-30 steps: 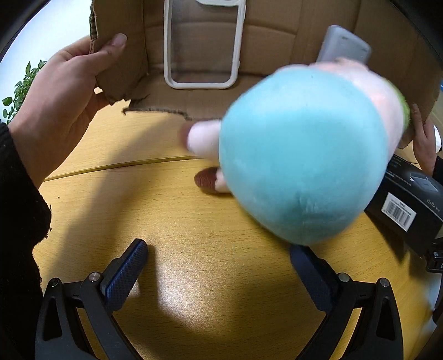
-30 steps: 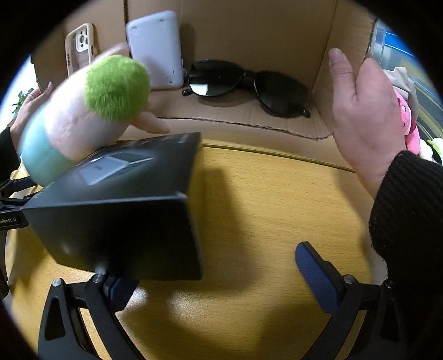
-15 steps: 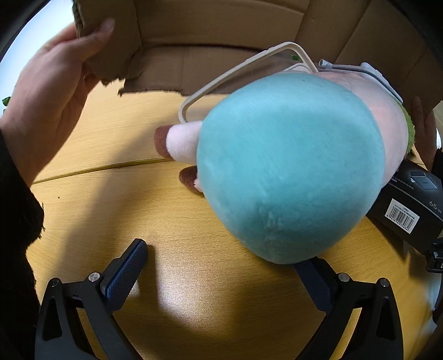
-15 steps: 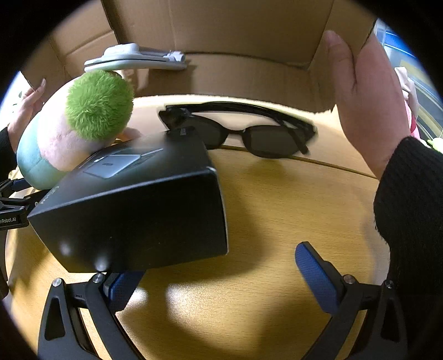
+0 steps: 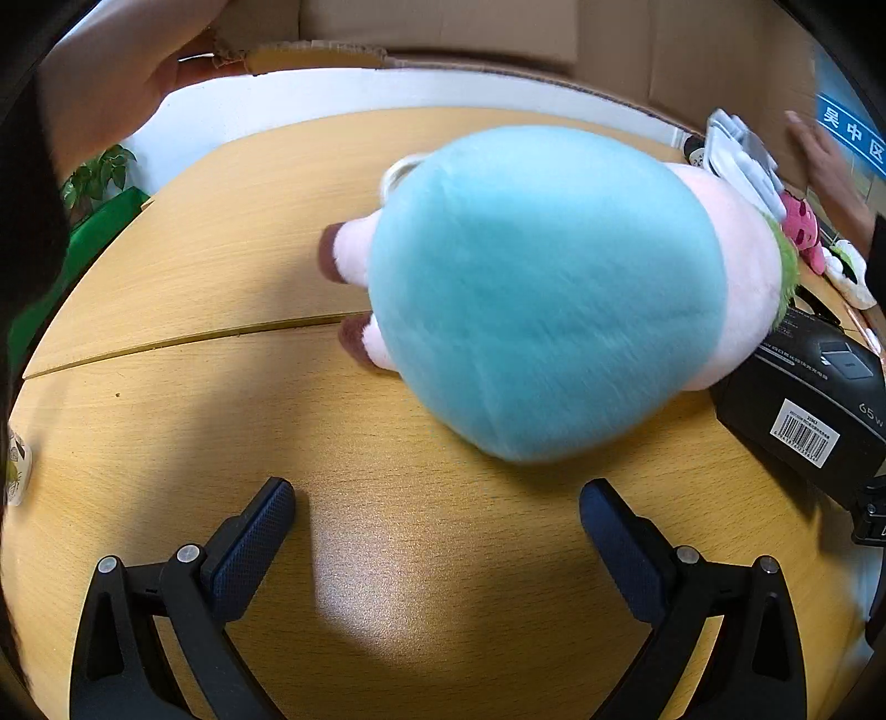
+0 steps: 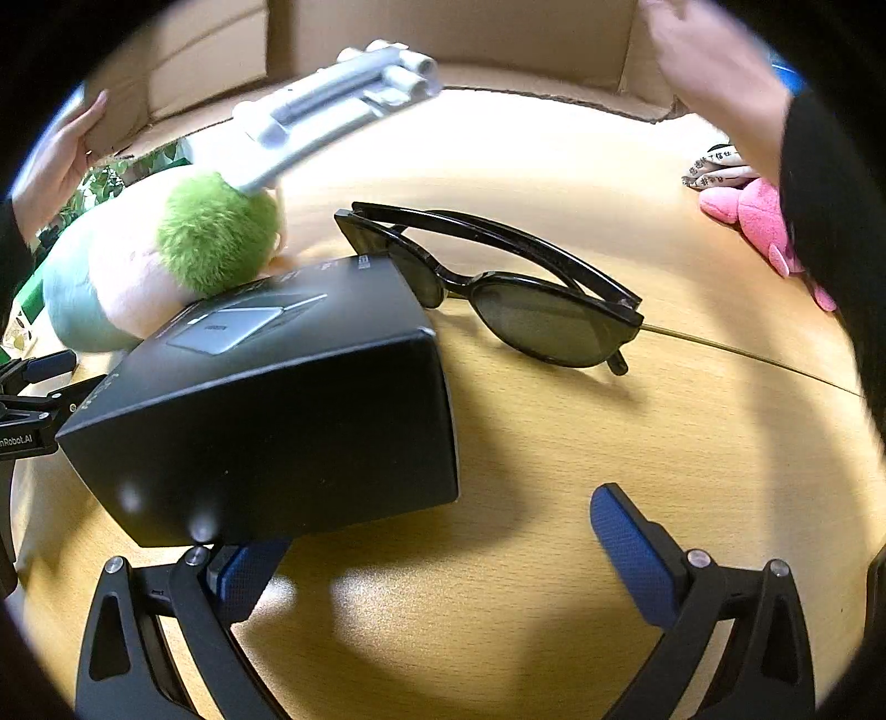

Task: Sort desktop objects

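Observation:
A plush toy (image 5: pixel 542 288) with a teal body, pink skin and green hair lies on the wooden table, just ahead of my open, empty left gripper (image 5: pixel 437 515); it also shows in the right wrist view (image 6: pixel 166 260). A black box (image 6: pixel 277 410) rests against the toy, over the left finger of my open, empty right gripper (image 6: pixel 432 531); its barcode side shows in the left wrist view (image 5: pixel 814 410). Black sunglasses (image 6: pixel 498 288) lie on the table beyond the box. A white phone case and grey device (image 6: pixel 326 105) are falling onto the toy's head.
Two bare hands (image 6: pixel 714 72) hold a cardboard box (image 6: pixel 454 39) lifted and tipped above the far side of the table. A pink plush (image 6: pixel 758 221) lies at the right edge. A green plant (image 5: pixel 94 177) stands beyond the table at left.
The hands have lifted the cardboard box up and away. The sunglasses, phone case and grey device slid out; the sunglasses now lie on the table. Both grippers stayed still and open.

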Available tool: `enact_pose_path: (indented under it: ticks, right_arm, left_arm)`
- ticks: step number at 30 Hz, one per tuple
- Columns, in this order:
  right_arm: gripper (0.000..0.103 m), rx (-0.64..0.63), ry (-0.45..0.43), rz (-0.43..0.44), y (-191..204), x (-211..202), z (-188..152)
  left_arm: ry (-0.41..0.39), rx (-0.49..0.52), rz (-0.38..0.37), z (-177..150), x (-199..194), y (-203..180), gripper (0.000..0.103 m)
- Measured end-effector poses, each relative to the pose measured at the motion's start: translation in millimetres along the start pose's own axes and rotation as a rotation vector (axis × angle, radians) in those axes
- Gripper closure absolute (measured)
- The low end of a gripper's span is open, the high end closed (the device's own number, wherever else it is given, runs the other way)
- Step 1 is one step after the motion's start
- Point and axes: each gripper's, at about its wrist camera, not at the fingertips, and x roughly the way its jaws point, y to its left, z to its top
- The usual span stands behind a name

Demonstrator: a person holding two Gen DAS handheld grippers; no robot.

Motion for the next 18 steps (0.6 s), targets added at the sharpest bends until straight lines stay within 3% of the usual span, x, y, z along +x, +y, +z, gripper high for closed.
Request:
enact_pose_path:
  ticks: [18]
  right_arm:
    - [0.0, 0.001, -0.001, -0.001, -1.6, -6.0, 4.5]
  left_arm:
    - [0.001, 0.001, -0.001, -1.1, 0.6, -4.1, 0.0]
